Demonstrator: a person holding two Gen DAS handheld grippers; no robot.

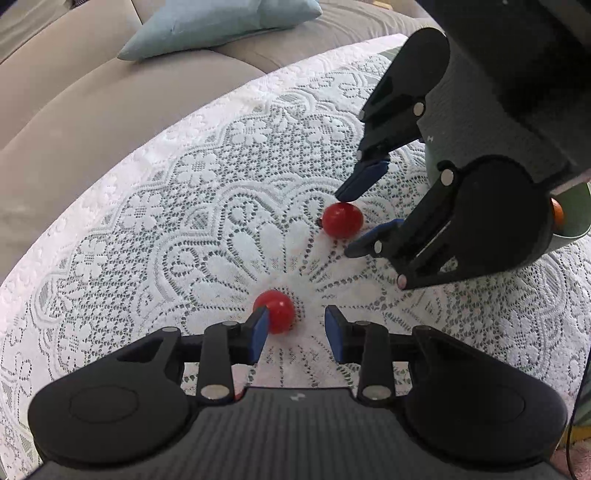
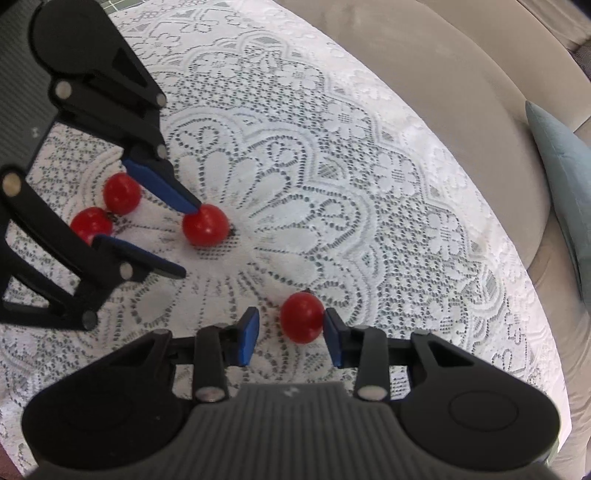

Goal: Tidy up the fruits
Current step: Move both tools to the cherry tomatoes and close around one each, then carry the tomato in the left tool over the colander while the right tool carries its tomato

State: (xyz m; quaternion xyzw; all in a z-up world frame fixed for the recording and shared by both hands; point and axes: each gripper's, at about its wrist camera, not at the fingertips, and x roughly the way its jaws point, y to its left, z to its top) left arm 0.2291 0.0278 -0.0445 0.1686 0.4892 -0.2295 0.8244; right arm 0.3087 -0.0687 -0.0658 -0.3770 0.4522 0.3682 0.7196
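- Sofa (image 1: 92, 122): beige, curving round the far side of the worktop in both views.
- Worktop (image 1: 155, 229): round, covered in white lace with a flower pattern; all the loose fruit lies on it.
- Cushion (image 1: 218, 26): pale blue, lying on the sofa seat behind the worktop.
- Green tub (image 1: 576, 221): at the right edge of the left wrist view, mostly hidden behind the right tongs' body; something orange (image 1: 557, 214) shows at its rim, too little to name.
- Right tongs (image 2: 290, 334): spread, low over the lace. A red fruit (image 2: 302, 318) sits between the blue pads, touching the right pad and apart from the left one. In the left wrist view the same fruit lies between the two tips, the upper tip touching its top.
- Left tongs (image 1: 297, 328): spread, also low over the lace. A second red fruit (image 1: 275, 312) rests against the left pad, with a clear gap to the right pad. Neither tongs is pinching anything.
- Two more red fruits (image 2: 122, 194) and (image 2: 90, 223): seen only in the right wrist view, close together on the lace behind the left tongs' fingers, the nearer one partly hidden by a finger.
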